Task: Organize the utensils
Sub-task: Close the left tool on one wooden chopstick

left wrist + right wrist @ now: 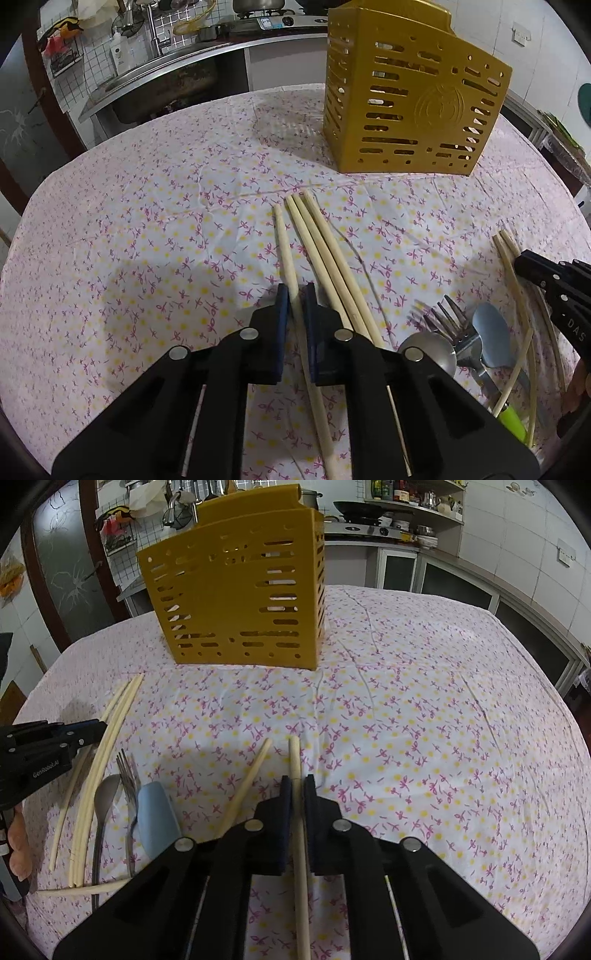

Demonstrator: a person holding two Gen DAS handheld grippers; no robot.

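- My left gripper [297, 295] is clamped narrow on a single pale wooden chopstick [285, 242], which runs up between the blue pads toward 12 o'clock in the left wrist view.
- Just beside it, toward 1 o'clock, three more pale wooden chopsticks [325, 251] lie side by side on the cloth.
- My right gripper [297, 784] is pinched on another pale wooden chopstick [294, 753]; a loose one [251, 775] slants away at 11 o'clock.
- The slotted mustard-yellow plastic utensil holder [236, 598] stands upright at the far side of the table, at 12 o'clock from my right gripper and 1 o'clock from my left.
- Between my hands lie a steel spoon [432, 350], steel forks [447, 317] and a light-blue spatula-like utensil [157, 819], heaped together with more chopsticks.
- The table wears a white cloth [424, 720] printed with pink flowers and yellow dots, creased in places.
- Behind it: a steel sink [155, 85] with tap, a white tiled wall [517, 528], a stove with a dark wok [358, 507], and shelves of jars.
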